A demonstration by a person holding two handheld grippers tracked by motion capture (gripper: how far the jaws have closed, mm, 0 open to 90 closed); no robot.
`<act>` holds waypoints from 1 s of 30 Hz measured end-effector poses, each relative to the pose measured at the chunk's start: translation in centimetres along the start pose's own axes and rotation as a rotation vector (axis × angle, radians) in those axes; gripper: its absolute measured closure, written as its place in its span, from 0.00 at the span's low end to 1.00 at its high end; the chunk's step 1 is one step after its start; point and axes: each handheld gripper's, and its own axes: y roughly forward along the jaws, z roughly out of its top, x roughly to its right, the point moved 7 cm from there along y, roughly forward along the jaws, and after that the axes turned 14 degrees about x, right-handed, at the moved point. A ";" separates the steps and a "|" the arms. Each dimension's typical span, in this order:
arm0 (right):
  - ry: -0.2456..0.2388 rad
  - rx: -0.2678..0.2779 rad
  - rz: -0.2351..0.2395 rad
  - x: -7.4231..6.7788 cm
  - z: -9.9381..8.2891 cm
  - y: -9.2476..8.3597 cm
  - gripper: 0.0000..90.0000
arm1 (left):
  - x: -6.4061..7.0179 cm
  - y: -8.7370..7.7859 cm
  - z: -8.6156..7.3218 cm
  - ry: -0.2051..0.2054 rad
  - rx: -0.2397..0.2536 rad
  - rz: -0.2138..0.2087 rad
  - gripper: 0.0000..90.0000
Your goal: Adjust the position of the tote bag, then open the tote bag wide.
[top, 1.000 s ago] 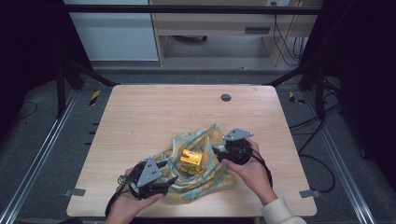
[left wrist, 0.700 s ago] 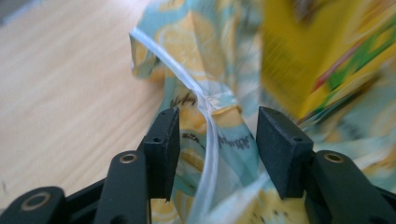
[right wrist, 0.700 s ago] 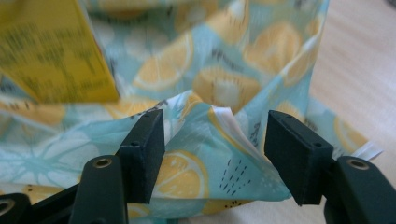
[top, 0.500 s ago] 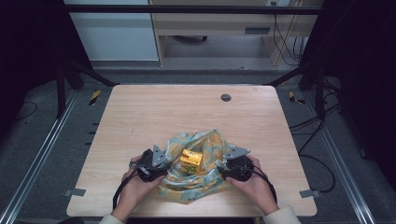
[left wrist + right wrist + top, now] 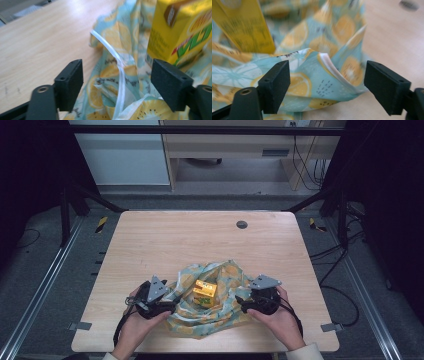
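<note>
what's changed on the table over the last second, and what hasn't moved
Both hands drew back toward the table's near edge. The left gripper and right gripper have just been opening, cloth lying between their jaws but not pressed. The yellow carton stayed upright on the cloth; the table is unchanged.

Open tongs astride cloth fold

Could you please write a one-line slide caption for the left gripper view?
Left gripper open around a raised fold of citrus-print cloth, beside a yellow drink carton standing on it.
</note>
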 end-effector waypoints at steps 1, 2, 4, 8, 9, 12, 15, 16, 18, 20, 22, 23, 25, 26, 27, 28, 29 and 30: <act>0.000 0.017 -0.004 0.2 0.3 -0.2 0.21 | 0.0 0.0 0.0 0.000 0.000 0.000 0.26; 0.000 0.017 -0.004 0.2 0.3 -0.2 0.21 | -0.2 -0.3 0.2 -0.022 0.016 0.008 0.26; 0.014 0.075 -0.022 0.9 1.4 -1.1 0.18 | -0.8 -1.0 0.6 -0.058 0.044 0.016 0.21; 0.030 0.113 -0.048 2.0 1.9 -1.7 0.15 | -2.8 -2.6 1.5 -0.117 0.109 0.063 0.17; 0.034 0.115 -0.054 2.2 1.9 -1.7 0.13 | -2.8 -2.6 1.5 -0.117 0.109 0.063 0.18; 0.058 0.131 -0.069 2.9 1.9 -1.9 0.13 | -5.1 -4.4 1.6 -0.146 0.151 0.160 0.19; 0.081 0.145 -0.078 3.7 1.9 -2.1 0.11 | -7.0 -5.4 0.6 -0.134 0.110 0.238 0.17; 0.083 0.146 -0.090 4.0 1.8 -2.1 0.10 | -7.7 -5.5 0.2 -0.134 0.101 0.260 0.15; 0.083 0.143 -0.100 4.4 1.7 -2.2 0.10 | -8.5 -5.6 -0.2 -0.146 0.096 0.280 0.14; 0.075 0.146 -0.129 5.3 1.6 -2.2 0.10 | -9.5 -5.7 -0.5 -0.175 0.102 0.294 0.10; 0.092 0.161 -0.168 6.6 1.7 -2.4 0.10 | -10.6 -6.0 -1.2 -0.197 0.103 0.303 0.09; 0.096 0.166 -0.179 6.9 1.8 -2.4 0.10 | -10.8 -6.0 -1.4 -0.200 0.098 0.308 0.09; 0.109 0.169 -0.189 7.2 1.8 -2.4 0.10 | -11.1 -6.1 -1.6 -0.202 0.095 0.307 0.09; 0.107 0.175 -0.203 7.7 1.9 -2.4 0.10 | -11.4 -6.1 -1.8 -0.206 0.094 0.305 0.08; 0.107 0.176 -0.217 8.1 2.0 -2.5 0.10 | -11.5 -6.1 -1.8 -0.206 0.092 0.307 0.08; 0.111 0.180 -0.222 8.3 2.1 -2.5 0.10 | -11.7 -6.1 -1.8 -0.204 0.093 0.310 0.08; 0.122 0.182 -0.230 8.6 2.2 -2.5 0.10 | -12.0 -6.1 -1.8 -0.204 0.094 0.317 0.08; 0.123 0.187 -0.240 9.0 2.2 -2.5 0.10 | -12.1 -6.2 -1.9 -0.206 0.096 0.320 0.07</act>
